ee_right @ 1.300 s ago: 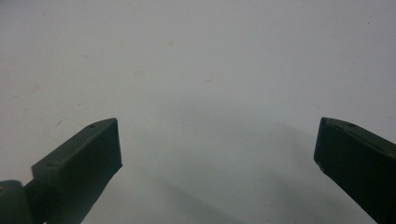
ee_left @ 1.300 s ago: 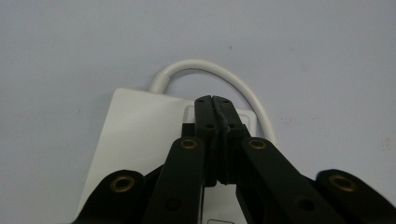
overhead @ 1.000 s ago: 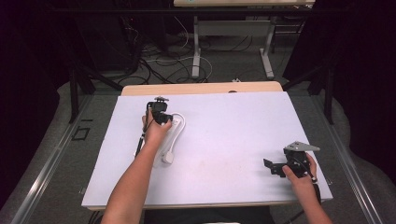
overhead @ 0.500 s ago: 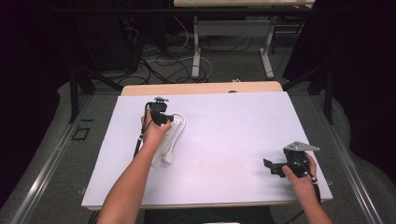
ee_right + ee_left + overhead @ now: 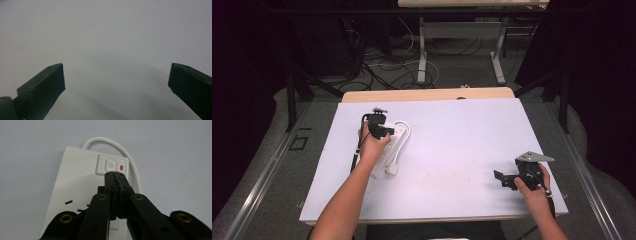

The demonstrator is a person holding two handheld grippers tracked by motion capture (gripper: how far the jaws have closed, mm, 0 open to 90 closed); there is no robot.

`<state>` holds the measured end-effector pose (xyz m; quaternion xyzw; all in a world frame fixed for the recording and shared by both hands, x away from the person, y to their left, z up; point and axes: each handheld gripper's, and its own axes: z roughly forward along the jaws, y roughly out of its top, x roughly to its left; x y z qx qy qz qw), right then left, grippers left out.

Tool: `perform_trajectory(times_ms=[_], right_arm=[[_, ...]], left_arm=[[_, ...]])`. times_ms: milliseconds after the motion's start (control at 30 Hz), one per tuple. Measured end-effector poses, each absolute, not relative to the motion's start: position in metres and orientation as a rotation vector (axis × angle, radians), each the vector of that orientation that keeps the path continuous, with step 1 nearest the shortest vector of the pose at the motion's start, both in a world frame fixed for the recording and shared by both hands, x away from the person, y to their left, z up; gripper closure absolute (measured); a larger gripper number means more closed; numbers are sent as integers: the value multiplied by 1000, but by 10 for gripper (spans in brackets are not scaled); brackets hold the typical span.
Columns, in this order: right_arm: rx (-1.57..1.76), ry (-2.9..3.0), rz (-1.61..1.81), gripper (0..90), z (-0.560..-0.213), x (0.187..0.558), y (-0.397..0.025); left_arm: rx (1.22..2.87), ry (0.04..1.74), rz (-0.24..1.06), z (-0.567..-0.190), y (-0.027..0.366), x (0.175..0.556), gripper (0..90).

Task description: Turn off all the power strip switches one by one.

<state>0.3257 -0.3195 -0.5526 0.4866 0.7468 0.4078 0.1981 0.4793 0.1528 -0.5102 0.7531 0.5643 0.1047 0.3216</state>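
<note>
On white table (image 5: 452, 150), toward its left half: white power strip (image 5: 75, 185) with lit red indicator (image 5: 121, 167) beside power button (image 5: 110, 165), looped cord (image 5: 120, 147); left gripper (image 5: 115, 173) pinched closed at button, right gripper (image 5: 116, 75) spread wide, well apart.

Lab or recording studio. White work table (image 5: 452, 150) under fixed overhead camera, black curtains (image 5: 592, 75) around, loose cables (image 5: 382, 70) tangled on grey floor (image 5: 272, 170), metal desk legs (image 5: 422, 55) behind, dark rails at sides.
</note>
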Motion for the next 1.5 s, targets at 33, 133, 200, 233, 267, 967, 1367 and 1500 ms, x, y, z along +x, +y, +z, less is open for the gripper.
perform_trajectory(times_ms=[33,133,200,233,267,967,1367,1500], right_arm=[[1360,2090,1140,2,-553,326,-319],[1364,2089,1144,1,-553,326,-319],[1362,2086,1138,0,-552,326,-318],[1352,2087,1137,0,-552,326,-319],[1361,2079,1142,0,-552,325,-318],[1349,2069,1124,0,-550,324,-317],[1332,2090,1103,0,-549,324,-314],[1329,2087,1103,0,-549,324,-315]], left_arm=[[1975,1482,275,-510,153,478,900],[1973,1478,275,-508,155,475,900],[1973,1473,271,-506,155,473,900],[1977,1468,269,-506,156,472,900],[1975,1468,267,-505,156,471,900],[1999,1435,230,-499,165,453,900],[2020,1454,220,-507,168,453,900],[2033,1462,221,-510,166,455,900]])
